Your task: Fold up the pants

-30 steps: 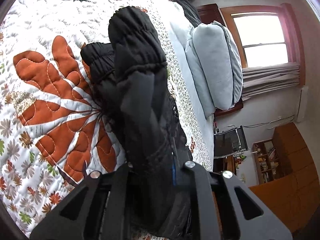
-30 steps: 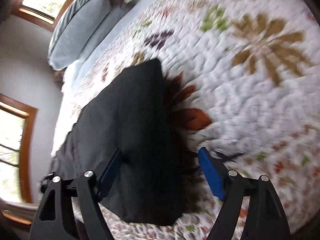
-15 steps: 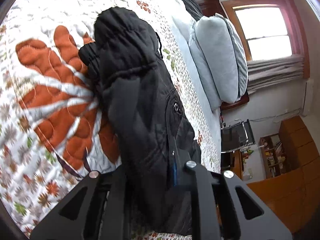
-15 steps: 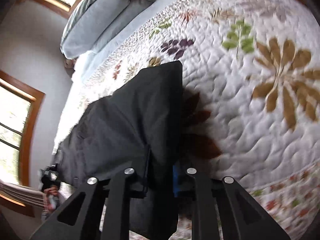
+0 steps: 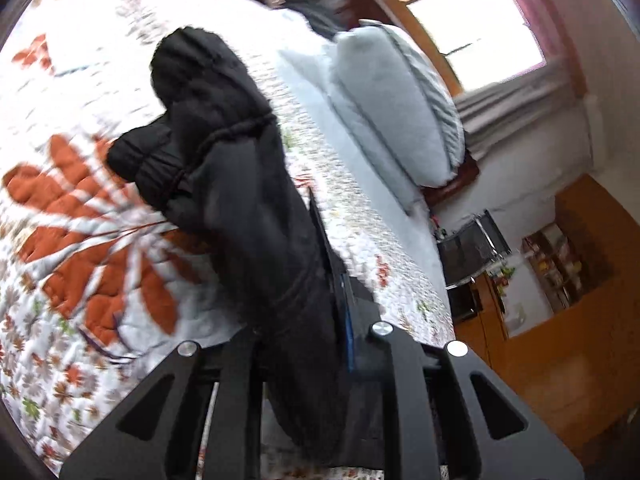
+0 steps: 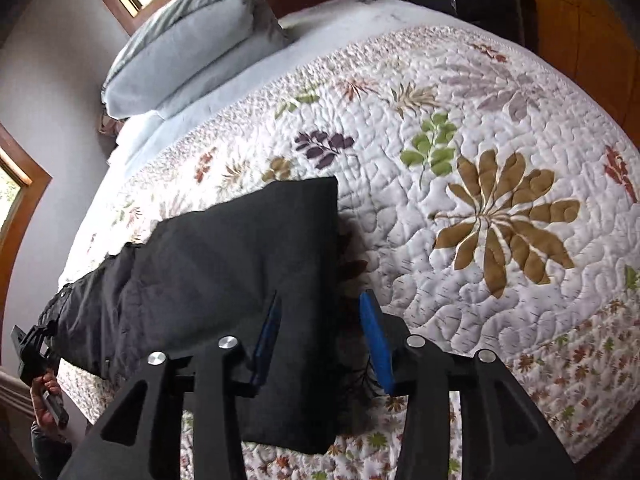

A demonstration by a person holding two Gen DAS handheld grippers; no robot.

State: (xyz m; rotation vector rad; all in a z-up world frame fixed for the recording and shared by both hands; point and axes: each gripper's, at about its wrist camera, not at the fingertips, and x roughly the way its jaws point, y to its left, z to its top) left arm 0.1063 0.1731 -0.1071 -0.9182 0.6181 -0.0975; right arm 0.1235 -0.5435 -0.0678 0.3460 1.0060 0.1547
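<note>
In the left wrist view the left gripper is clenched on a bunch of the black pants, which rise from between its fingers at bottom centre and run up toward the upper left, ending in a gathered elastic cuff over the floral quilt. The picture is blurred. Pale blue pillows lie at upper centre, with a window at upper right.

In the right wrist view the right gripper stands released at bottom centre; its jaws have just been opening, and the blue pads are apart with the folded edge of the pants between them, not pressed. The pants lie across the quilt from centre to the left edge, where the left gripper and a hand show small.
</note>
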